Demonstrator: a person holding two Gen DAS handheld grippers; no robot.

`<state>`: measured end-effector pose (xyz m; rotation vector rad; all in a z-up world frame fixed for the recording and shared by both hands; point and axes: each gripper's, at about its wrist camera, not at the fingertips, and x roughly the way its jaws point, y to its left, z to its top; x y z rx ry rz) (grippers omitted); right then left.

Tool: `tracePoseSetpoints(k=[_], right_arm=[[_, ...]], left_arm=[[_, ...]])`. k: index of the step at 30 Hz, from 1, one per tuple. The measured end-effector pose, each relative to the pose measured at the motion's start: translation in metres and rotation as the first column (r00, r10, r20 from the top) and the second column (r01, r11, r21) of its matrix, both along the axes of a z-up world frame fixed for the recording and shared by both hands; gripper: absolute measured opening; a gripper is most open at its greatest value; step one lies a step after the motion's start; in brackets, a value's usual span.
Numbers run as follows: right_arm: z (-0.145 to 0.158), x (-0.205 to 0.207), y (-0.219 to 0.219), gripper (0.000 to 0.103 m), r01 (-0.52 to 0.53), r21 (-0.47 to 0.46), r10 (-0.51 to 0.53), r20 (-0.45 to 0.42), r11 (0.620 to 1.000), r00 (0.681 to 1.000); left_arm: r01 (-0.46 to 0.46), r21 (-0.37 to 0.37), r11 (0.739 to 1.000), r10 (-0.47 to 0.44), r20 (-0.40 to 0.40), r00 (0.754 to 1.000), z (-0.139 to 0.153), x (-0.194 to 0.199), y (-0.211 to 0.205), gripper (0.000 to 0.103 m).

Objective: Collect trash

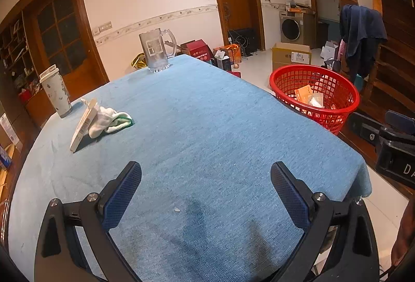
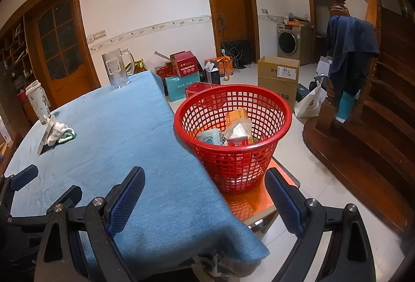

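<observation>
Both the left gripper [image 1: 206, 178] and right gripper [image 2: 205, 186] are held spread and empty. A crumpled white cloth [image 1: 110, 121] and a flat carton [image 1: 82, 126] leaning against it are seen at the table's [image 1: 207, 126] far left, well apart from the red basket [image 2: 233, 136]. The cloth is judged soft and light, best pinched at its raised folds.

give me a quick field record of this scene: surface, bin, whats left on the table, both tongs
surface: table under a blue cloth
bin: red plastic mesh basket beside the table on an orange stool, already holding an orange carton and crumpled wrappers
left on table: white flat box propped against a crumpled white and green cloth; white paper cup with lid; clear glass mug with handle
left tongs: open, holding nothing, over the cloth
right tongs: open, holding nothing, in front of the basket
</observation>
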<state>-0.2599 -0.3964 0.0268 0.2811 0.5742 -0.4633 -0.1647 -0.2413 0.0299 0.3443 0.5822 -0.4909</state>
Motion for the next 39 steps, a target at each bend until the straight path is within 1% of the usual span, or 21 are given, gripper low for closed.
tracePoseSetpoints(k=[17, 31, 39], right_arm=[[-0.001, 0.004, 0.001, 0.096, -0.001, 0.000, 0.001, -0.013, 1.000, 1.000], [0.000, 0.004, 0.003, 0.096, 0.007, -0.021, -0.007, -0.026, 1.000, 1.000], [0.000, 0.004, -0.002, 0.096, 0.019, -0.013, -0.020, -0.024, 1.000, 1.000]], left_arm=[[0.007, 0.011, 1.000, -0.007, 0.012, 1.000, 0.000, -0.005, -0.004, 0.099], [-0.012, -0.006, 1.000, 0.013, 0.005, 1.000, 0.001, 0.000, 0.002, 0.099], [-0.025, -0.008, 1.000, 0.025, 0.003, 1.000, 0.002, 0.003, 0.006, 0.099]])
